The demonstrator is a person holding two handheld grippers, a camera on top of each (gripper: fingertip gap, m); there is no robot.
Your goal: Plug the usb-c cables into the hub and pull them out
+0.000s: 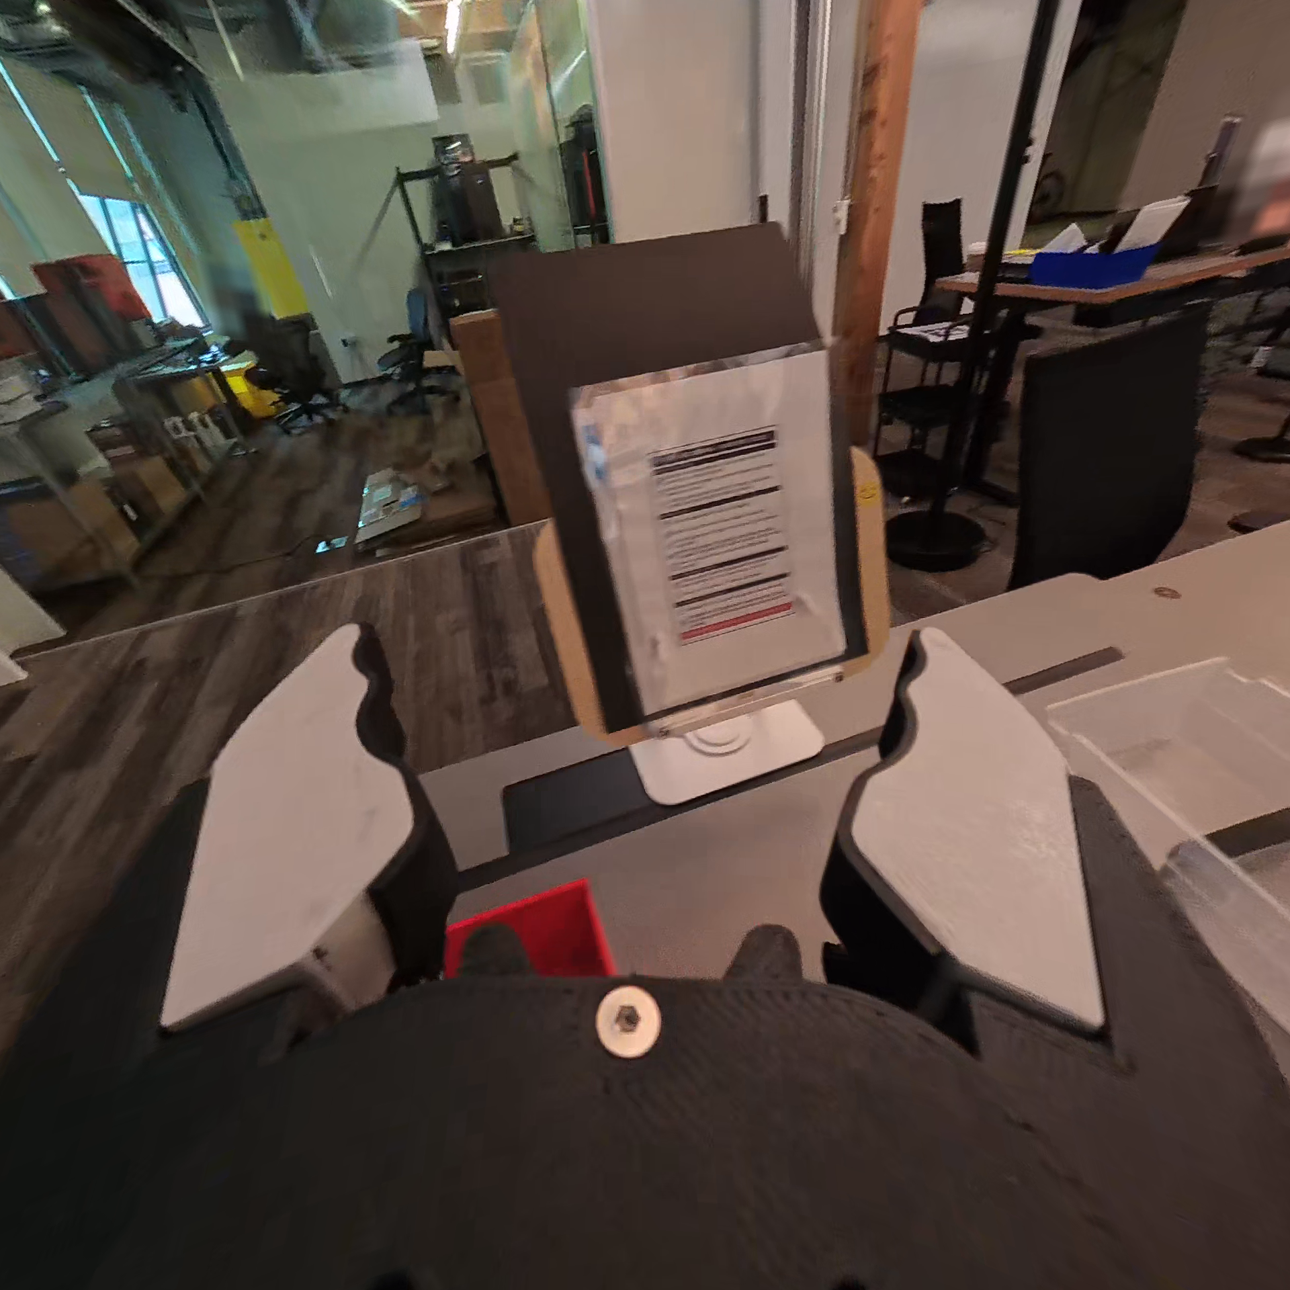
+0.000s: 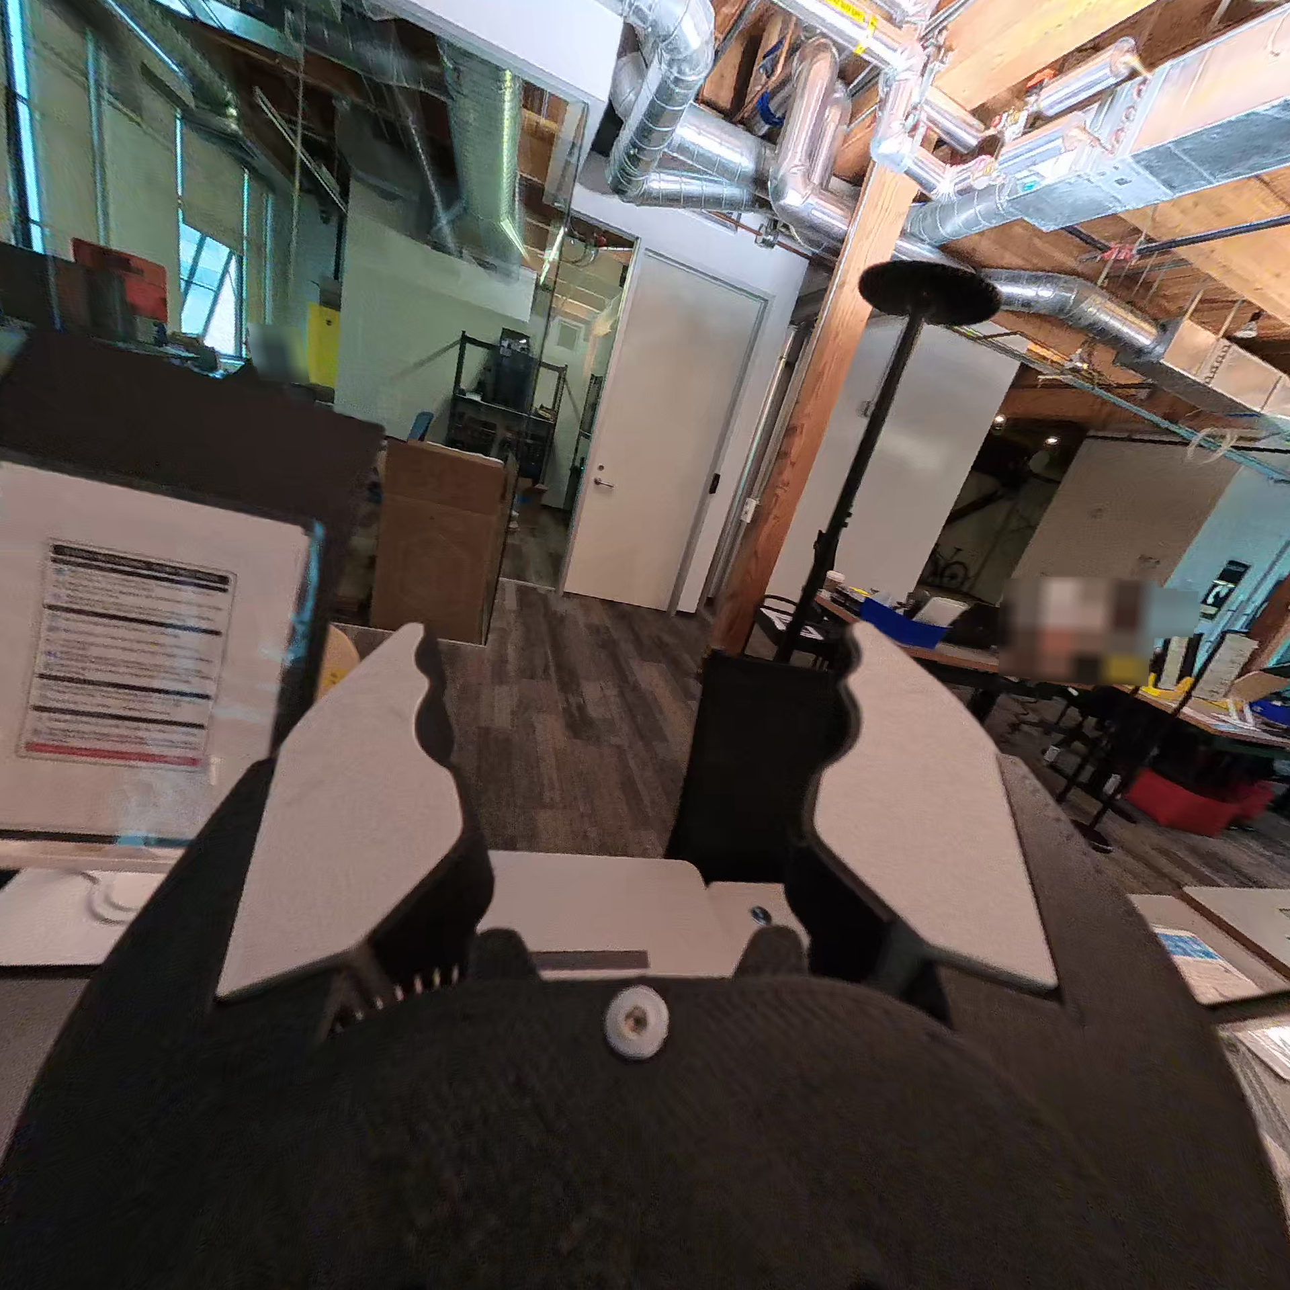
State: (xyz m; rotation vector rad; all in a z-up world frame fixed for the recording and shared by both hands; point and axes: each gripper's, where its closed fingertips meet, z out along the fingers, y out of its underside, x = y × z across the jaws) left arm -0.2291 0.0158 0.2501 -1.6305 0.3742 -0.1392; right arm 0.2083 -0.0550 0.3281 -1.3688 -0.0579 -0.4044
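1. The left gripper [image 1: 639, 670] is held above the grey table [image 1: 698, 872]. Its two white-faced fingers [image 1: 293, 803] stand wide apart with nothing between them.
2. The right gripper [image 2: 639, 663] is raised and aimed out over the room. Its fingers [image 2: 356, 803] are also spread wide and hold nothing.
3. The hub and the cables cannot be located in either view; their position cannot be told.
4. A red bin [image 1: 537, 935] sits on the table just ahead of the left gripper's body, partly hidden by it.
5. A sign stand [image 1: 705, 530], holding a printed sheet in a clear frame on a white base [image 1: 740, 761], stands at the far edge of the table, directly ahead of the left gripper. The right wrist view shows the same stand [image 2: 139, 642] at its left side.
6. A clear plastic tray [image 1: 1173, 740] lies toward the right edge of the table.
7. A black pole [image 2: 872, 454] with a round top rises beyond the far edge, beside a wooden post [image 2: 810, 433].
8. Silver ducts [image 2: 733, 139] run along the ceiling.
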